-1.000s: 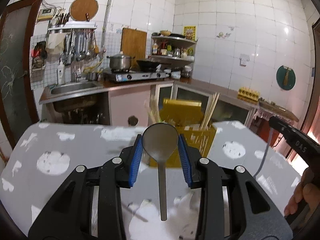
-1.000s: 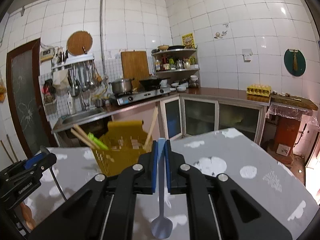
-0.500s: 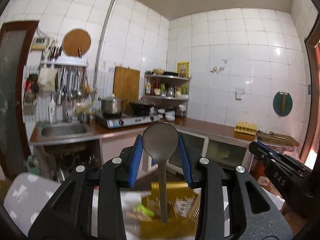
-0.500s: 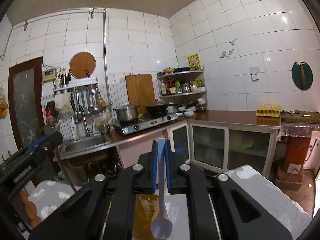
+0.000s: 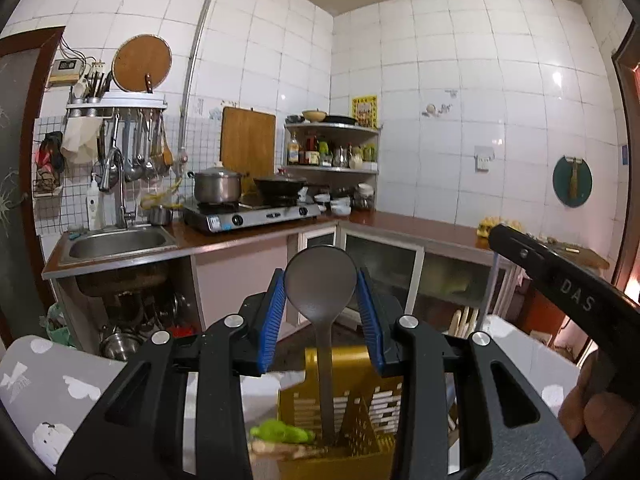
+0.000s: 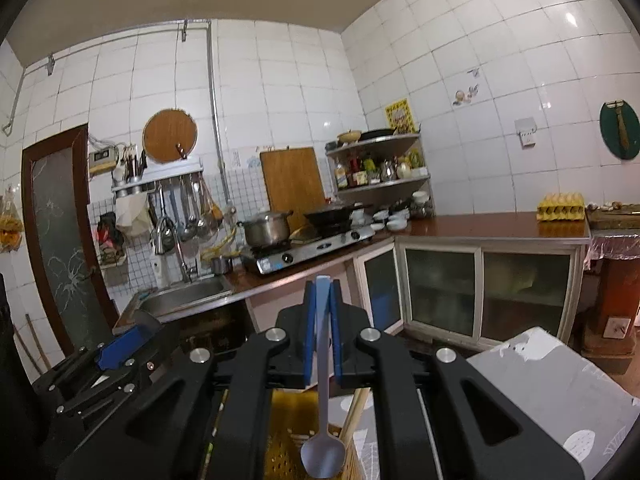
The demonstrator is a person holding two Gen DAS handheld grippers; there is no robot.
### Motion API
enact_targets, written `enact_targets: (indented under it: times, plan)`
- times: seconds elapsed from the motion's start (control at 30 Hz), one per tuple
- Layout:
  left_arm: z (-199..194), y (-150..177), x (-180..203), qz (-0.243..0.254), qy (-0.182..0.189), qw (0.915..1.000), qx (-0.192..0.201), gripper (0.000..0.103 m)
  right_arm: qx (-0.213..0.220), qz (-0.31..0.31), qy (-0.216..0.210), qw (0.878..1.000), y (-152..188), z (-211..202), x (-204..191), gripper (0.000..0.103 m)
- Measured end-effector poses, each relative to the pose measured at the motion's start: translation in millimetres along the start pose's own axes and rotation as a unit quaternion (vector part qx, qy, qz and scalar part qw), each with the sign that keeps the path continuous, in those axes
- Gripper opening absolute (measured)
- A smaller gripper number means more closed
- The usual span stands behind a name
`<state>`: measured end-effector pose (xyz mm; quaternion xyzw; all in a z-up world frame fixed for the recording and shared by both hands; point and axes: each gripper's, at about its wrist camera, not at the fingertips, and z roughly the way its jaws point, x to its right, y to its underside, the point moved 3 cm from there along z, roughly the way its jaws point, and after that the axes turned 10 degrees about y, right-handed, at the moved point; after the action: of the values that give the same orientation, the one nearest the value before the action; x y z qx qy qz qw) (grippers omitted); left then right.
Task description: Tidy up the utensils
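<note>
While I grip a spoon in each gripper, both hang over the yellow utensil basket (image 5: 340,404) near the table's far edge.

Left gripper (image 5: 320,312) pinches the grey spoon (image 5: 320,280) bowl-up, handle aimed down for slotting in; right gripper (image 6: 322,336), nearly closed, clamps the blue spoon (image 6: 323,456) by its handle.

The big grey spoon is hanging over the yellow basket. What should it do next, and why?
Probably go straight down. The left gripper grips the grey spoon by its bowl, and its handle tip already seems to dip into the yellow basket, beside the green utensil. Lowering it first, then opening, should seat it upright.
</note>
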<state>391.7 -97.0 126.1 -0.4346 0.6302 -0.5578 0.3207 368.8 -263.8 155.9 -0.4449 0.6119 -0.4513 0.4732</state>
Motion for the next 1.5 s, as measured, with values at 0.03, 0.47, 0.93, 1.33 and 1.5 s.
enact_targets:
  times: [0.03,0.47,0.93,1.33,1.5]
  plan:
    - [-0.4,2.4,-1.0,0.0,0.0,1.0,-0.002,0.034,-0.005,-0.008,-0.002,1.0,4.5,0.2,-1.0,0.007]
    - [-8.3,28.4,-3.7,0.011,-0.005,0.9995,-0.029,0.035,-0.079,-0.066,0.005,0.995,49.4,10.0,-2.7,0.008]
    - [-45.4,0.3,-29.9,-0.044,-0.022,0.998,-0.04,0.062,-0.119,-0.059,0.04,0.99,44.4,-5.8,24.4,0.06]
    - [-186.1,-16.0,-8.9,-0.007,-0.045,0.999,0.005,0.098,-0.065,-0.086,0.057,0.993,17.9,-133.6,29.4,0.098]
    - [-227.6,17.9,3.3,-0.008,-0.062,0.998,-0.01,0.098,-0.065,-0.078,0.047,0.994,41.3,-188.8,30.7,0.099]
